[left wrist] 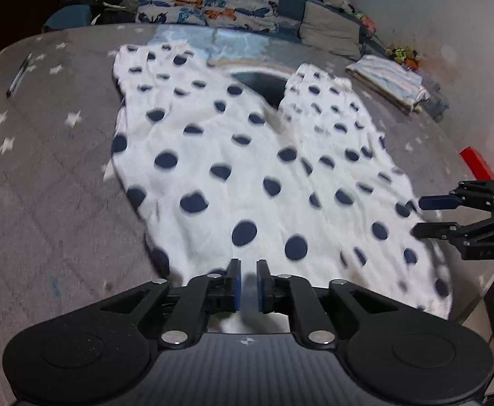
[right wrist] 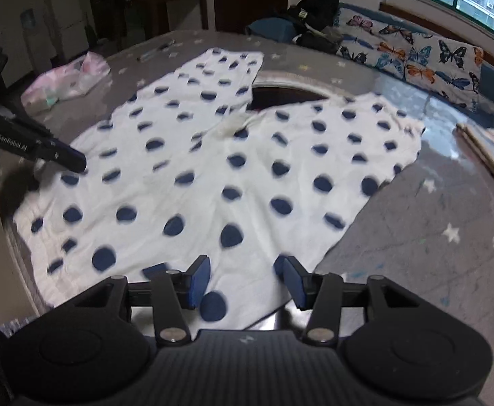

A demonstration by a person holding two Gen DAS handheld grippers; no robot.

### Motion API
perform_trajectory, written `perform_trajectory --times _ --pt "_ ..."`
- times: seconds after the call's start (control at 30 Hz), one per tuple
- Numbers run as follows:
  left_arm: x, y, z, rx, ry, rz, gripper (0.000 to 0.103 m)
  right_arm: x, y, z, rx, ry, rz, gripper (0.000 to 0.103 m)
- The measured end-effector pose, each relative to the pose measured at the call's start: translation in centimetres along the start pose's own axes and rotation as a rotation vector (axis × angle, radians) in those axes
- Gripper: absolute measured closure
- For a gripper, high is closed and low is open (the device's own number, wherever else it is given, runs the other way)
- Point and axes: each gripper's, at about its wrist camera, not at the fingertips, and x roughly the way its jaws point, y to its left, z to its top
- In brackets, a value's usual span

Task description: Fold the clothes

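Note:
A white garment with navy dots [left wrist: 247, 155] lies spread flat on the grey star-patterned table cover [left wrist: 60, 176], its two leg-like halves pointing away from me. My left gripper [left wrist: 248, 270] hangs over the garment's near edge, its blue pads a narrow gap apart, and I see no cloth pinched between them. My right gripper [right wrist: 245, 267] stands open over the near edge of the garment [right wrist: 213, 169], a dot showing between its fingers and nothing gripped. Each gripper shows in the other's view: the right gripper [left wrist: 419, 215] at the right edge, the left gripper [right wrist: 74, 162] at the left.
A folded striped cloth [left wrist: 389, 81] lies at the far right of the table. A pen [left wrist: 18, 77] lies far left, a pink plastic bag [right wrist: 67, 81] beyond it. Butterfly cushions [left wrist: 209, 0] line a bench behind. A red object [left wrist: 477, 164] sits off the right edge.

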Motion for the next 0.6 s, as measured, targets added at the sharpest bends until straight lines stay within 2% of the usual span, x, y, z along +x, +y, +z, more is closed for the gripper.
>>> perform_trajectory --times 0.07,0.1,0.13,0.23,0.37,0.53,0.6 --pt "-0.3 -0.3 1.2 0.014 -0.030 0.005 0.077 0.3 -0.8 1.2 -0.002 -0.017 -0.030 0.053" --pt "-0.2 -0.5 1.9 0.020 -0.047 0.011 0.066 0.8 -1.3 1.8 0.004 -0.023 -0.042 0.052" --pt "-0.1 -0.7 2.7 0.026 -0.063 0.016 0.064 1.3 -1.9 2.4 0.011 -0.029 -0.054 0.052" --pt "1.4 -0.7 5.1 0.036 -0.097 0.042 0.064 2.9 -3.5 4.2 0.029 -0.045 -0.090 0.052" --pt "4.5 -0.3 7.6 0.018 -0.102 0.080 0.064 6.0 -5.7 5.8 0.081 -0.044 -0.118 0.052" --pt "7.6 1.6 9.1 -0.055 -0.072 0.128 0.066 8.9 -8.2 6.1 0.140 -0.036 -0.143 0.052" --pt "7.9 2.7 9.3 -0.059 -0.086 0.150 0.067 9.2 -8.9 6.0 0.141 -0.041 -0.152 0.052"
